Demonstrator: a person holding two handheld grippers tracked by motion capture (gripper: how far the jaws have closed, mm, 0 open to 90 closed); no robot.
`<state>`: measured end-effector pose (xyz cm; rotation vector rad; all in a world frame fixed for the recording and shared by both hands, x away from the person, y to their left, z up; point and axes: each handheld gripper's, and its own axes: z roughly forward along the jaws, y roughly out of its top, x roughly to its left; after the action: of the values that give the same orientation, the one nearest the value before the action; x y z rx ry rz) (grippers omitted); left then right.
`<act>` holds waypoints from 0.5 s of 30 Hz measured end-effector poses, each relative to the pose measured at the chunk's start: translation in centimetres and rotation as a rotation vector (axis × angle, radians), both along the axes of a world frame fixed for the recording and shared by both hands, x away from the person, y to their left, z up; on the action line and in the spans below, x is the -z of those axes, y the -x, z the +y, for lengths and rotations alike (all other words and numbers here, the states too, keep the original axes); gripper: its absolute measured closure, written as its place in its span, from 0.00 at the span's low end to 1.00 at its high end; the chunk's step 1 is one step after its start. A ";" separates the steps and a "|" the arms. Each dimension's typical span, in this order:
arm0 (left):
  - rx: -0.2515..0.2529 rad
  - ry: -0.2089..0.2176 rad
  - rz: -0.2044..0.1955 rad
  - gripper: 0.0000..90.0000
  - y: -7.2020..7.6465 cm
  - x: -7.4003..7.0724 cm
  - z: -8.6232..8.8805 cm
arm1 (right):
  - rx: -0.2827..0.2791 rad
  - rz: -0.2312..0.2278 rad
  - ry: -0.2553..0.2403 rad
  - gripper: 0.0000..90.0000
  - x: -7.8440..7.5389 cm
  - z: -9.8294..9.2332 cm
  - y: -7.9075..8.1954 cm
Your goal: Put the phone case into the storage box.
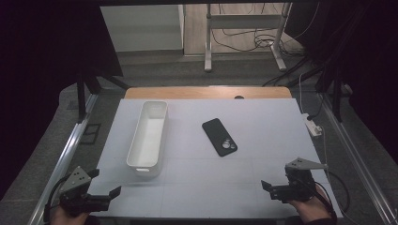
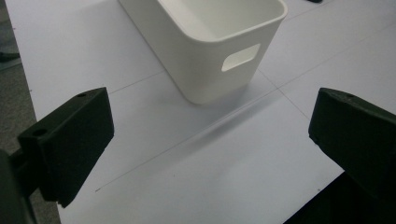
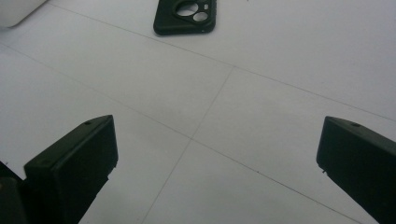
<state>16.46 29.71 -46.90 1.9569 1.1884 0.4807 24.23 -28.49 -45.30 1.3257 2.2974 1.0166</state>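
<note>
Lying unbranded: black phone case (image 1: 219, 137), white bin (image 1: 148, 138).

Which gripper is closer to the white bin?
The left gripper; the white bin sits just ahead of it, while the right gripper faces the black phone case.

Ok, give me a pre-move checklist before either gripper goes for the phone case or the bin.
1. Left gripper open, nothing held: ok.
2. Right gripper open, nothing held: ok.
3. Black phone case lies flat on the table, camera cutout toward the person, apart from the white bin: ok.
4. Bin upright and, as far as its inside shows, empty: ok.
5. Bare table between right gripper and case in the right gripper view: ok.
6. Whether the case holds a phone: cannot tell.
</note>
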 end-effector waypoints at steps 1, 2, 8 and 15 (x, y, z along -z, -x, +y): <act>0.001 0.001 0.001 0.01 0.0 0.0 0.0 | -0.004 0.003 -0.002 0.00 0.0 0.0 -0.1; 0.001 0.001 0.001 0.01 0.0 0.0 0.0 | -0.004 0.003 -0.002 0.00 0.0 0.0 -0.1; 0.002 0.002 0.007 0.01 -0.1 0.0 0.0 | -0.030 0.030 -0.010 0.00 0.0 0.4 -0.7; 0.008 -0.002 0.002 0.01 0.0 0.0 -0.1 | -0.048 0.046 -0.012 0.00 -0.1 0.8 -1.5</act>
<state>16.47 29.62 -46.89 1.9640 1.1815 0.4764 25.69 -27.67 -45.21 1.3175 2.3717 1.0265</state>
